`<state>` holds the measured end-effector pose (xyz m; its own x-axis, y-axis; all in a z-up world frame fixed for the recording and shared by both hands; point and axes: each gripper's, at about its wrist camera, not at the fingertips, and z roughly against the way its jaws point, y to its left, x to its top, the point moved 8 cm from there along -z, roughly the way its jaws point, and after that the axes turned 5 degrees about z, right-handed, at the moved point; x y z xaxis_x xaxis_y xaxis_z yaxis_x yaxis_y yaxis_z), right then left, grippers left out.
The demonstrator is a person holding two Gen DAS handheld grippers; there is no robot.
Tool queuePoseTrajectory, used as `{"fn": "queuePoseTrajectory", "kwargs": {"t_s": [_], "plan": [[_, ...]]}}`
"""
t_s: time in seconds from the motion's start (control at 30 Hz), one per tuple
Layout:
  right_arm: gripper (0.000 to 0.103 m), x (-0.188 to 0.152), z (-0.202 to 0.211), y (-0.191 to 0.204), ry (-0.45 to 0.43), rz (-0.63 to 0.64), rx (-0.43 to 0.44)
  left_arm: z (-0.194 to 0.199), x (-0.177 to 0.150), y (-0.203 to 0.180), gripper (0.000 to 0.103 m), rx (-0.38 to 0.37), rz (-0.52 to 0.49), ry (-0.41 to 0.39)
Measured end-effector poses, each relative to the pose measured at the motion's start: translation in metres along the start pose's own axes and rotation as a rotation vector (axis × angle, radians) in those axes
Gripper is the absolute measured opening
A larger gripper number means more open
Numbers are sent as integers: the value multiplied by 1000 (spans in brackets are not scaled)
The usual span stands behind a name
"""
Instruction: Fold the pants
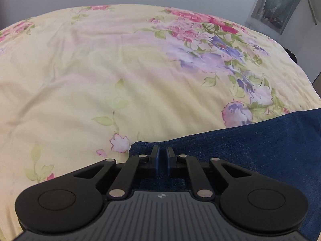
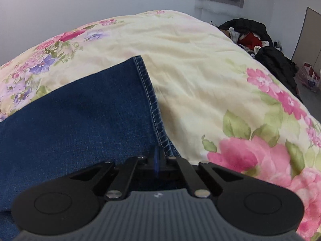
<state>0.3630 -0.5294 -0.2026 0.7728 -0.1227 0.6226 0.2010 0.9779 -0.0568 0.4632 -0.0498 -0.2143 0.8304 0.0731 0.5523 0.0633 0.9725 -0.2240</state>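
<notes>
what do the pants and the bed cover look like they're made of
Pants: blue denim, matte, going by the fine twill weave and the light double stitching along the hem.
Bed cover: soft woven fabric, probably cotton, matte; it shows a printed floral pattern and fine wrinkles, and looks lightly padded.

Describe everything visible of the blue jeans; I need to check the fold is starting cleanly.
The dark blue denim jeans lie flat on the floral yellow quilt. A hem with pale double stitching runs along their right edge, and the cloth looks smooth. The left gripper is closed on a corner at their left edge, the right gripper on the hem's near end. Waistband and pockets are out of view.
</notes>
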Motion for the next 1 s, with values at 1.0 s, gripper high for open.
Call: {"fn": "queuePoseTrajectory", "kwargs": {"t_s": [1.0], "plan": [[0, -55, 41, 11, -43, -25, -11, 94, -140, -12, 11, 39, -95, 28]]}}
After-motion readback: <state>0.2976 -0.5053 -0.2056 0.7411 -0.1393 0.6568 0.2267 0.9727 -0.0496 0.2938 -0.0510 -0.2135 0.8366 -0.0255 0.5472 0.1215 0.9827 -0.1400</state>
